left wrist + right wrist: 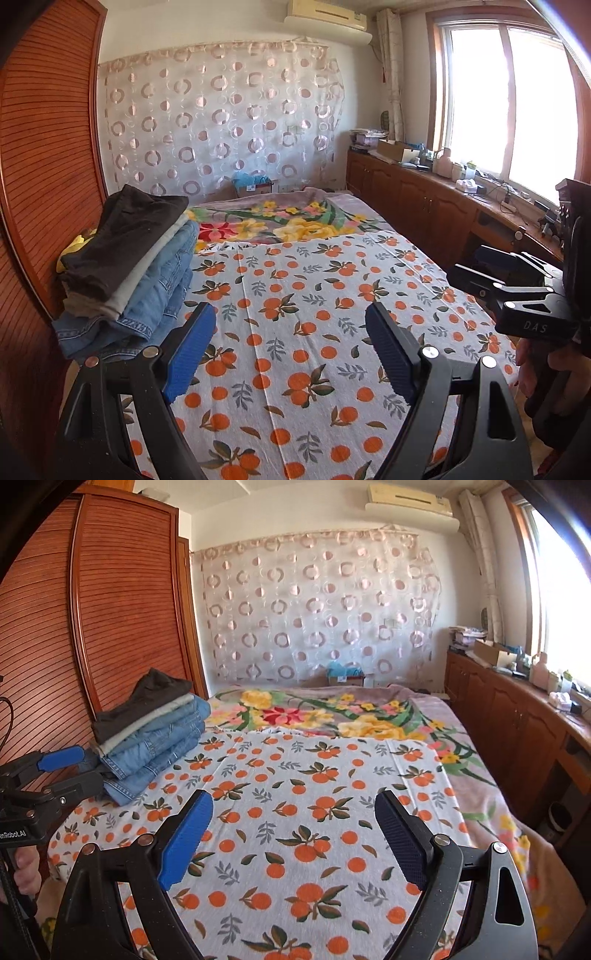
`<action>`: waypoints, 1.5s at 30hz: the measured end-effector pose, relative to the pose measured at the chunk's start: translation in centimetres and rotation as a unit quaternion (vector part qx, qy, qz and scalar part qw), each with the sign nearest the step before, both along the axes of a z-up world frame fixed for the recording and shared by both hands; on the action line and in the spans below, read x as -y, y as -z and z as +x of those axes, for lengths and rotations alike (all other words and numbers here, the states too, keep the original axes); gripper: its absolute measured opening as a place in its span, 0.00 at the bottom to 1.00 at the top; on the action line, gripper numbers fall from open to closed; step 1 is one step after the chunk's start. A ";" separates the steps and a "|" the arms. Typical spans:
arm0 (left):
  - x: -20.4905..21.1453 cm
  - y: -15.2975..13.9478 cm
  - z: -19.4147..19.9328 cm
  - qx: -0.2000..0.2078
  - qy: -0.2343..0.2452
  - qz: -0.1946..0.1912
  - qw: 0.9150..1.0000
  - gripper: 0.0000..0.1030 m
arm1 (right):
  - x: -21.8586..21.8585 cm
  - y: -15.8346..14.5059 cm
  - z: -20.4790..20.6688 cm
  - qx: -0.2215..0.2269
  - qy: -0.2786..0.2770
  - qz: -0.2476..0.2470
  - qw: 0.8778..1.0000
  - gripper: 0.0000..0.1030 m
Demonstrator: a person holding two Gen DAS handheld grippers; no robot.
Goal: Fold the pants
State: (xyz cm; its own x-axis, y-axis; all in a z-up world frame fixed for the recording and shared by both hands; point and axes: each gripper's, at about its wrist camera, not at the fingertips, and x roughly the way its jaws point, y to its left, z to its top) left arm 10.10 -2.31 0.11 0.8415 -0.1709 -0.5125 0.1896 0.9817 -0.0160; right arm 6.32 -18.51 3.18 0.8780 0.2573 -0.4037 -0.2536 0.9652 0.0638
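Observation:
A stack of folded pants (129, 273) lies at the left edge of the bed: dark brown on top, a pale grey pair under it, blue jeans below. It also shows in the right wrist view (151, 734). My left gripper (291, 332) is open and empty, held above the orange-print sheet (295, 295), to the right of the stack. My right gripper (293, 819) is open and empty above the same sheet (314, 775). In the left wrist view the right gripper (491, 273) is seen from the side at the right. In the right wrist view the left gripper (70, 768) sits close to the stack's near end.
A wooden wardrobe (44, 155) stands tight against the bed's left side. A flowered blanket (280, 218) covers the far half of the bed. Wooden cabinets (424, 199) with clutter on top run under the window at right. A patterned curtain (221, 118) hangs on the back wall.

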 end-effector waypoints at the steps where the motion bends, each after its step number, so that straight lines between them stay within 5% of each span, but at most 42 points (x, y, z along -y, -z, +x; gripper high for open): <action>1: 0.0 -0.1 -0.3 0.000 -0.002 0.002 1.000 0.81 | 0.1 -0.1 -0.4 0.002 0.000 0.003 1.000 0.88; 21: -2.0 -1.3 -5.0 0.027 -0.030 -0.004 0.999 0.81 | -0.2 0.6 -3.9 0.036 0.007 0.000 0.999 0.88; 45: -3.4 0.3 -4.8 0.018 -0.047 -0.013 0.999 0.81 | 0.2 2.2 -2.8 0.040 0.006 0.001 0.999 0.88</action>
